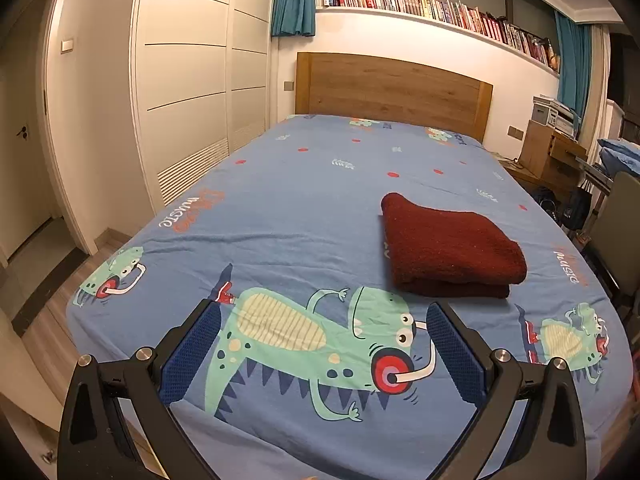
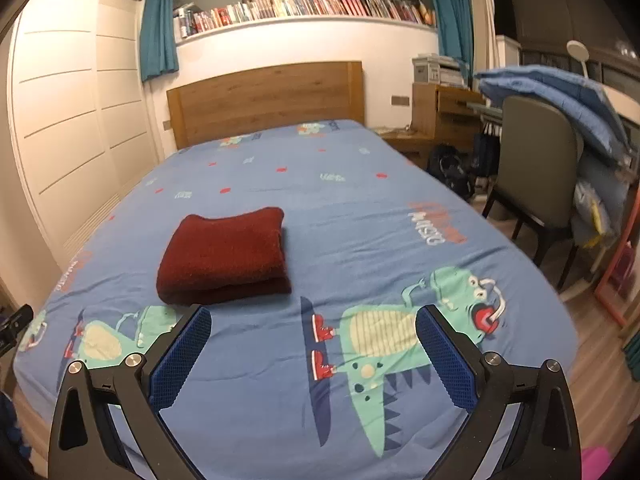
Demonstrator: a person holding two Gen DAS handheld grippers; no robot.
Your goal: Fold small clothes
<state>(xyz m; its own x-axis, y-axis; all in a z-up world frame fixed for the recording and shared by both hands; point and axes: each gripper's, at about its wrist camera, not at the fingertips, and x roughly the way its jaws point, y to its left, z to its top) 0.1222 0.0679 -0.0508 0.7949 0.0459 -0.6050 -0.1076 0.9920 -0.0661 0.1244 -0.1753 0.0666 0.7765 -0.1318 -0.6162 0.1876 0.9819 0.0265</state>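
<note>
A dark red knit garment (image 1: 450, 246) lies folded in a neat thick rectangle on the blue dinosaur-print bed sheet (image 1: 304, 208). In the left wrist view it lies ahead and to the right of my left gripper (image 1: 324, 314), which is open and empty above the sheet. In the right wrist view the garment (image 2: 226, 256) lies ahead and to the left of my right gripper (image 2: 314, 316), also open and empty. Neither gripper touches the garment.
A wooden headboard (image 1: 394, 92) stands at the bed's far end. White wardrobes (image 1: 192, 80) line the left side. A chair (image 2: 536, 172), desk and piled blue bedding (image 2: 560, 96) stand to the right. A bookshelf (image 2: 304, 6) runs above.
</note>
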